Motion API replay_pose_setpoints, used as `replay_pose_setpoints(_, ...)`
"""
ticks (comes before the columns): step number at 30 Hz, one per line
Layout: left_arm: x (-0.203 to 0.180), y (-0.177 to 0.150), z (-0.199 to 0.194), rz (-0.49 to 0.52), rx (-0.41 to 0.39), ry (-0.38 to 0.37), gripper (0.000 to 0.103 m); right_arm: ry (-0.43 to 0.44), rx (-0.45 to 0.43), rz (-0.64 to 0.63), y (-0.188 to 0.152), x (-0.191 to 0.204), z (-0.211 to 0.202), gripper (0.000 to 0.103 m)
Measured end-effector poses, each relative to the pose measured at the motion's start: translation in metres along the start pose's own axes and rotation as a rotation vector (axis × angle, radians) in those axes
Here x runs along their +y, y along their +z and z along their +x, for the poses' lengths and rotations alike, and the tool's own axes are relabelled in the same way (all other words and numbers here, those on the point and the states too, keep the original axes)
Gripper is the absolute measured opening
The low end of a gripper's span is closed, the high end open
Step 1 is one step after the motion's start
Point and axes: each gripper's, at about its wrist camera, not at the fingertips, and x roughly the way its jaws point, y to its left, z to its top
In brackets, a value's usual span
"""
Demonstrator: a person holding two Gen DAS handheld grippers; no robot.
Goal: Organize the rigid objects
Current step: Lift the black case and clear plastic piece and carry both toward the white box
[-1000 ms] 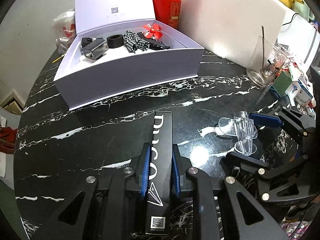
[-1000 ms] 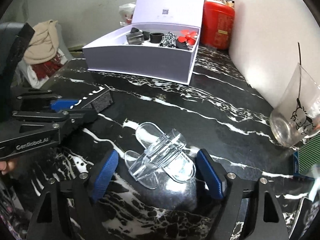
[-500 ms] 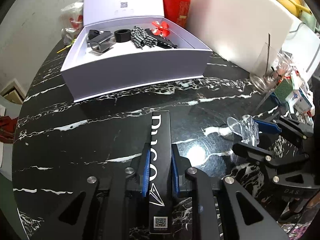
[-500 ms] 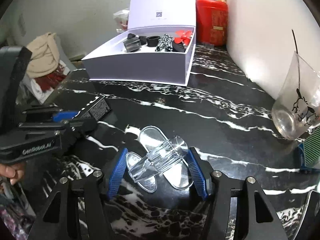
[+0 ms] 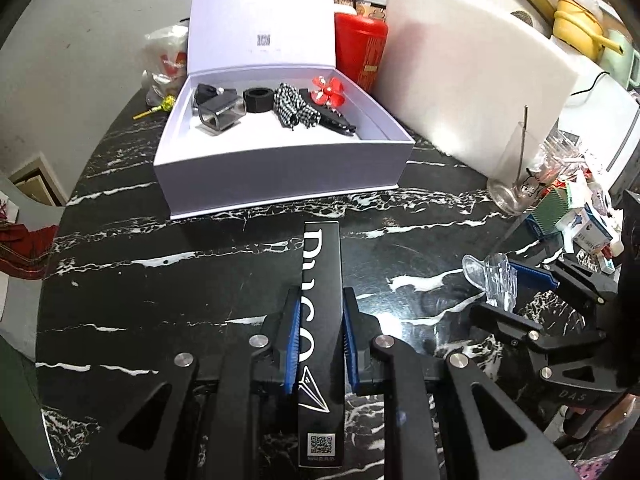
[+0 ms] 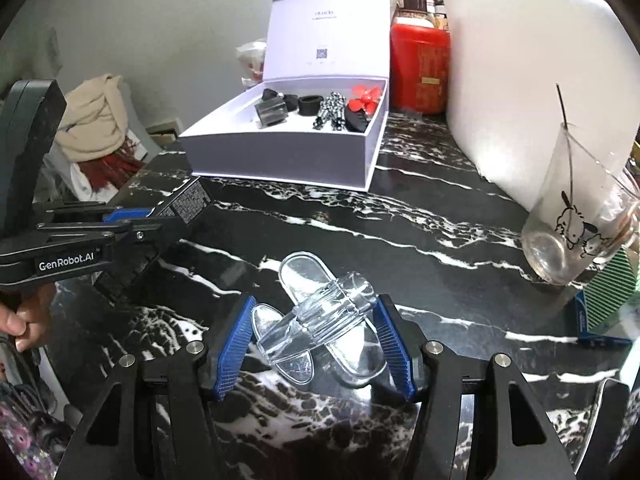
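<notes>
My left gripper [image 5: 320, 308] is shut on a long black box [image 5: 321, 256] with white lettering, held a little above the black marble table [image 5: 160, 300]. In the right wrist view that box [image 6: 188, 200] pokes out of the left gripper [image 6: 128, 220] at the left. My right gripper [image 6: 314, 320] is shut on a pair of clear plastic slippers [image 6: 304, 276], its blue pads pressing both sides. The open white box [image 5: 280, 168] stands at the back and holds a grey clip, a black ring, a checkered bow and a red flower.
A drinking glass with a cartoon dog [image 6: 576, 232] stands at the right, next to a green striped box [image 6: 604, 300]. Behind are a red canister [image 6: 420, 72] and a white foam board [image 6: 520, 60]. The table's round edge runs along the left, with cloth [image 6: 92, 120] beyond it.
The right gripper's jaws closed in from wide onto the clear slippers. Both grippers then rose a little and drew back with their loads.
</notes>
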Motion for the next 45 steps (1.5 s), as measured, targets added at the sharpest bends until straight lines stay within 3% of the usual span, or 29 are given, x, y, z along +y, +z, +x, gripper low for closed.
replay_pose_setpoints(18, -0.004, 0.008, -0.026, -0.02, -0.051, 0.03, 0.019, -0.002, -0.014, -0.059, 0.01, 0.014, -0.013, 0.06)
replay_pose_setpoints(34, 0.005, 0.048, -0.025, -0.003, -0.066, 0.032, 0.019, 0.014, -0.048, -0.101, 0.057, 0.009, -0.005, 0.06)
replay_pose_setpoints(45, 0.009, 0.083, -0.032, 0.025, -0.122, 0.048, 0.019, 0.034, -0.089, -0.117, 0.097, 0.001, -0.006, 0.06)
